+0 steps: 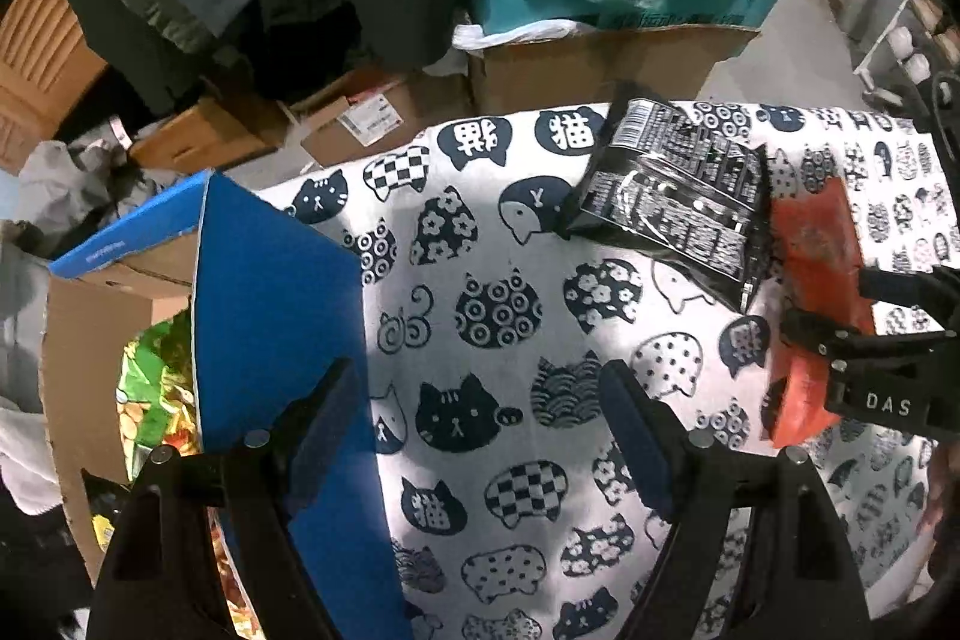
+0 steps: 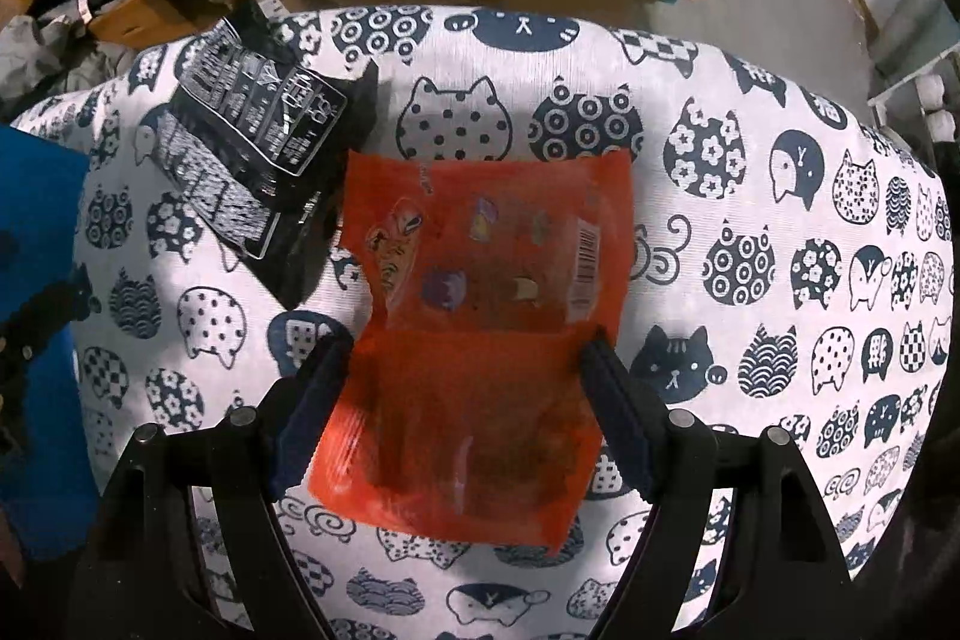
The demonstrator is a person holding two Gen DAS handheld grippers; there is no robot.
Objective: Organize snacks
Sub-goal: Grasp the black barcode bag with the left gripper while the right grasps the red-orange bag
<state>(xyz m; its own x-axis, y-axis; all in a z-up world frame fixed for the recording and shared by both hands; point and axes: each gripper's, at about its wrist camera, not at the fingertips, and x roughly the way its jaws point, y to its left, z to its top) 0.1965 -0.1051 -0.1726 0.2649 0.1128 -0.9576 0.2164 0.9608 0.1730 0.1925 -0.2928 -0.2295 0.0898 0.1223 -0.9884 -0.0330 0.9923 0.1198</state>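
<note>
Lying flat on the cat-print cloth (image 2: 750, 160), the orange snack bag (image 2: 480, 340) runs lengthwise away from the right gripper (image 2: 462, 382), its barcode near the right edge; its print is too blurred to read. The right gripper's jaws stand spread on either side of the bag, not pressing it. Just left of the bag lies a black snack bag (image 2: 258, 160), tilted, covered in small white print. The left gripper (image 1: 480, 424) hangs released over the cloth, beside a blue-flapped box (image 1: 276, 316). The right gripper's body reads "DAS".
</note>
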